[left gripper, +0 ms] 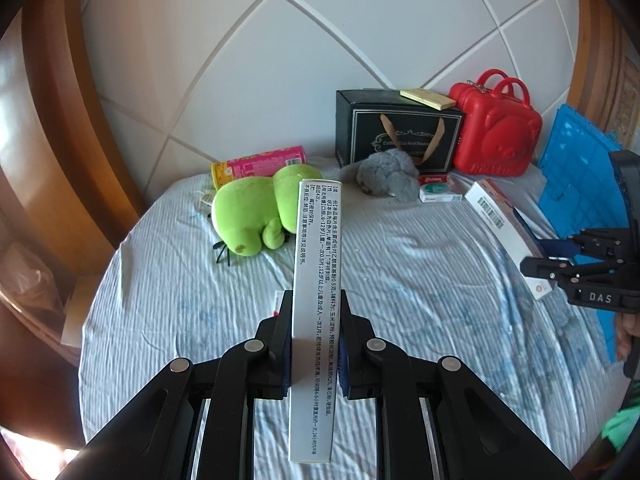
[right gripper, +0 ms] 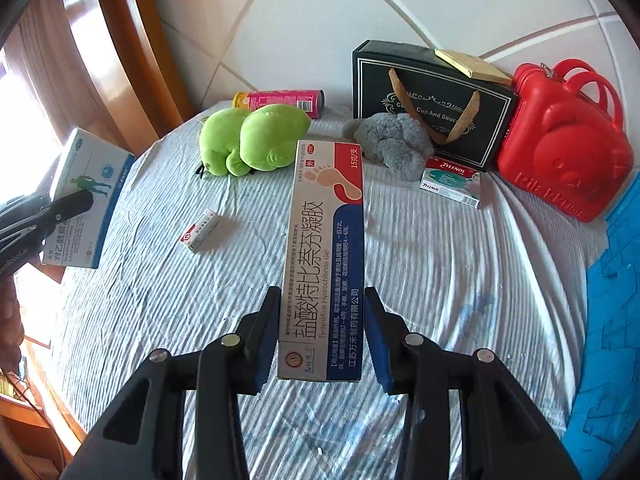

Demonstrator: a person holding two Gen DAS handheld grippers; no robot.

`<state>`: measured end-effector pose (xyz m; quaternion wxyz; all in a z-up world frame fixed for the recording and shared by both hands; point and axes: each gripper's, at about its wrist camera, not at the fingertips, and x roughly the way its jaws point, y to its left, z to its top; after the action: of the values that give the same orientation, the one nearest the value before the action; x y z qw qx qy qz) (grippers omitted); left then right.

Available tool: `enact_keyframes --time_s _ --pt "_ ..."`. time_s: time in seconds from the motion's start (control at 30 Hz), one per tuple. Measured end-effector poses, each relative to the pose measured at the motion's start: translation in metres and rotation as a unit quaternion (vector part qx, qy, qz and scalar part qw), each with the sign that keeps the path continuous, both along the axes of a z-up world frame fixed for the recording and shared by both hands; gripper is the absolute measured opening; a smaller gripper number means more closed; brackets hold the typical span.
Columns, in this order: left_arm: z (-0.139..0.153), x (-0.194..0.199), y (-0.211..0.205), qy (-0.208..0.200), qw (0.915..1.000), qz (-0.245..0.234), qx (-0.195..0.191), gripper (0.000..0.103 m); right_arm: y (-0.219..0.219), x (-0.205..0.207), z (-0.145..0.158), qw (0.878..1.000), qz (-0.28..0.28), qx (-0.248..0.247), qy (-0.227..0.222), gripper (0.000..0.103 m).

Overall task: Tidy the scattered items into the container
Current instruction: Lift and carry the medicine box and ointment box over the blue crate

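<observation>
Both of my hand-held grippers were pinching cartons above the bed (right gripper: 440, 280): the left hand-held gripper (left gripper: 314, 344) clamped a slim white medicine box (left gripper: 316, 280) edge-on, small Chinese print along its side. The right hand-held gripper (right gripper: 322, 336) pinched a gel box (right gripper: 326, 260) reading "Terbinafine Hydrochloride Gel". A Tylenol box (right gripper: 450, 182) lay on the sheet before a black "Cup And Saucer" gift box (right gripper: 432, 100), the blue container (right gripper: 612, 312) at right.

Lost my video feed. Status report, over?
Left gripper shut on white medicine box. Right gripper shut on gel box. Blue crate at right, path clear.
</observation>
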<state>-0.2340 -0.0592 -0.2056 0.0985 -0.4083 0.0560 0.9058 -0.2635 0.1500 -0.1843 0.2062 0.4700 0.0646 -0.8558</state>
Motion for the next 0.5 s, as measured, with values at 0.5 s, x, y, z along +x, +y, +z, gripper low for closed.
enact_keyframes --time_s 0.5 --pt "0.075 0.05 0.079 0.038 0.9992 0.005 -0.011 0.017 0.096 0.065 0.09 0.997 0.018 -0.04 0.058 0.039"
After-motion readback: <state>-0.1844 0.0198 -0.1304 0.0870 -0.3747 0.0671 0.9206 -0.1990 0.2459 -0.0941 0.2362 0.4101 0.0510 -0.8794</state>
